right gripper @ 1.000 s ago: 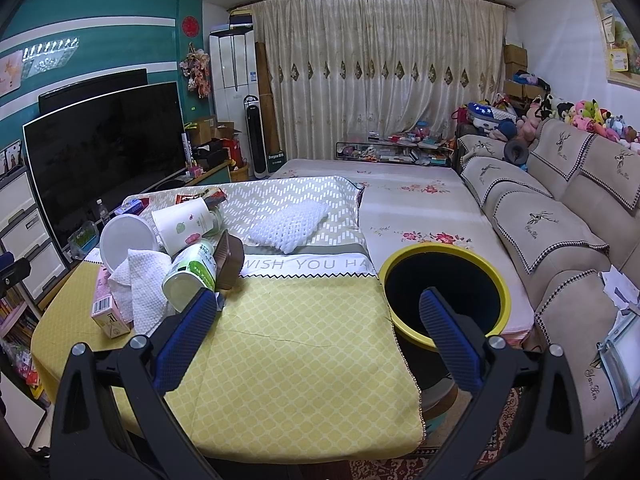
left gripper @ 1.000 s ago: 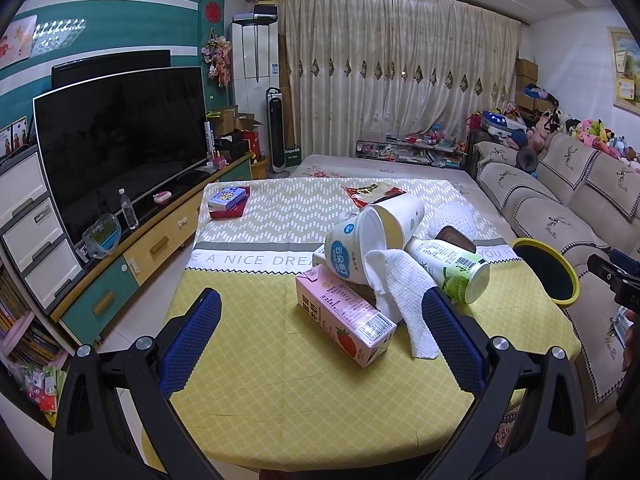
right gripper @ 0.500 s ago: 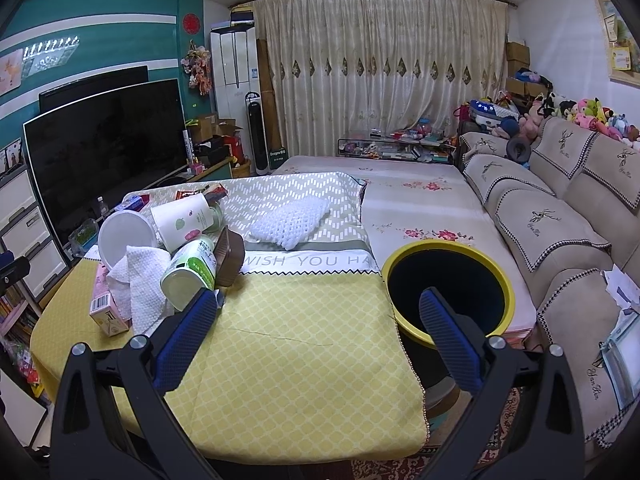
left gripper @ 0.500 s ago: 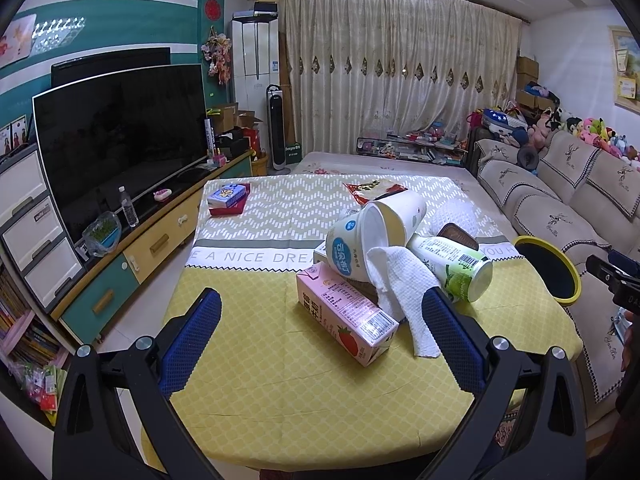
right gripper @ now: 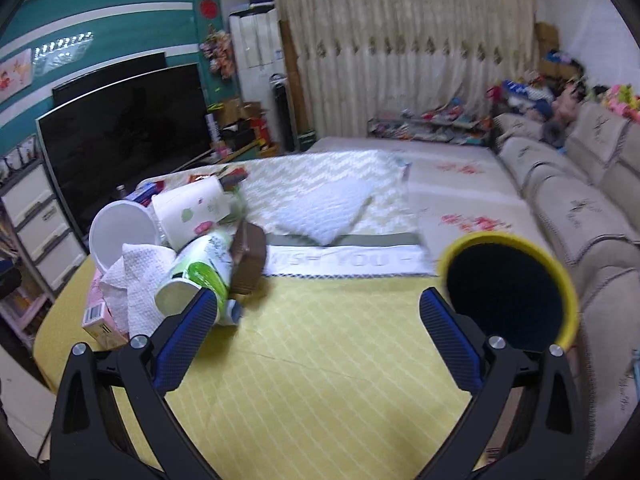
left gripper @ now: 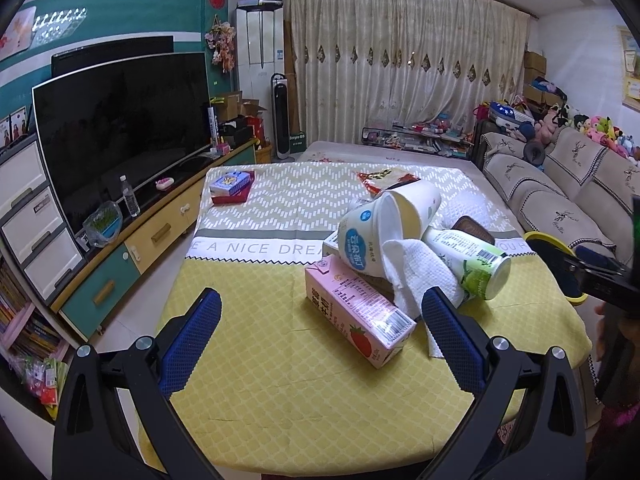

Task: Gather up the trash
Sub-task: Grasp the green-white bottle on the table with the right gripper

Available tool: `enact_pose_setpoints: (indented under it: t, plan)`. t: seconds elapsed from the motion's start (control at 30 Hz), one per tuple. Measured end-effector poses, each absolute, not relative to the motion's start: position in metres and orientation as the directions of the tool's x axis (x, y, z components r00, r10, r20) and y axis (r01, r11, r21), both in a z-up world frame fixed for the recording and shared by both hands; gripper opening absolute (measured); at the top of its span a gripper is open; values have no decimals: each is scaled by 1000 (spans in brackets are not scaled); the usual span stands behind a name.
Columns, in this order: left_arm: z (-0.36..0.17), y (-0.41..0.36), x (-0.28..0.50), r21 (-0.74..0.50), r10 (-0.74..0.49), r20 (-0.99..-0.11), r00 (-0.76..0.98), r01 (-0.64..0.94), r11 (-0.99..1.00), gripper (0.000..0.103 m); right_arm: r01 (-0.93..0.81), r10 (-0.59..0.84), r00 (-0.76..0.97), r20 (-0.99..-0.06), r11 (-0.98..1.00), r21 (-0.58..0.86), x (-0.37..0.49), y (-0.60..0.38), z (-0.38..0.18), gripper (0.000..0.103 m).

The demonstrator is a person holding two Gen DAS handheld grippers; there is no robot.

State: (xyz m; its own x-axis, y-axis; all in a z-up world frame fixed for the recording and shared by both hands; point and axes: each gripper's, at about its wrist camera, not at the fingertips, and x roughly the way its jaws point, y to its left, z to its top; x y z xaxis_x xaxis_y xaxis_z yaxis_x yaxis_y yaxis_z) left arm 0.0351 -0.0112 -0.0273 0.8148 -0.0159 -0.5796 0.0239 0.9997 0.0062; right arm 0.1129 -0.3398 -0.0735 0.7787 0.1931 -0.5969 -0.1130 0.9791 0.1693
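A heap of trash lies on the yellow tablecloth (left gripper: pixel 280 380): a pink strawberry milk carton (left gripper: pixel 356 316), a white paper towel (left gripper: pixel 416 276), a green-and-white cup (left gripper: pixel 468 264), two white tubs (left gripper: pixel 384 228) and a brown box (left gripper: pixel 472 232). My left gripper (left gripper: pixel 320 332) is open and empty, just short of the carton. My right gripper (right gripper: pixel 320 328) is open and empty, with the green cup (right gripper: pixel 200 272) beside its left finger. The yellow-rimmed black bin (right gripper: pixel 504 292) stands at the table's right edge.
A television (left gripper: pixel 120 128) on a cabinet lines the left wall. A sofa (left gripper: pixel 560 192) runs along the right. A red-and-blue box (left gripper: pixel 232 186) and a snack wrapper (left gripper: pixel 384 178) lie at the table's far end. A white knitted mat (right gripper: pixel 324 208) lies mid-table.
My right gripper has swung left and forward toward the trash heap; its view is blurred. My left gripper has edged closer to the pink carton. Both stay open.
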Motion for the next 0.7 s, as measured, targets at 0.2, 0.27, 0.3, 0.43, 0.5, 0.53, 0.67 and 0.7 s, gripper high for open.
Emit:
enact_pose_setpoints:
  t: [0.2,0.27,0.3,0.43,0.5,0.53,0.67,0.7]
  plan:
    - [-37,-8,50,7,-7,-596,803,14,1000,99,-212,287,782,-553,957,197,114,-309,-67,72]
    - [-39,-7,55,9,-5,-600,800,13,1000,99,-276,311,793,-523,950,147,102,-289,-63,72]
    - [-40,-6,58,9,-5,-602,798,13,1000,99,-294,314,794,-521,948,123,102,-283,-63,72]
    - [-45,-6,65,0,-15,-609,793,20,1000,99,-337,316,774,-548,939,65,107,-261,-74,72]
    - [-46,-8,67,1,-19,-611,791,25,1000,99,-347,316,761,-567,936,56,113,-253,-81,70]
    - [-47,-9,68,1,-21,-613,790,28,1000,99,-347,310,757,-575,937,49,115,-249,-85,70]
    - [-52,-8,71,-3,-24,-619,785,27,1000,99,-346,284,751,-596,938,12,123,-241,-93,66]
    - [-53,-8,71,-6,-25,-620,784,27,1000,99,-346,279,750,-600,938,4,126,-239,-96,66]
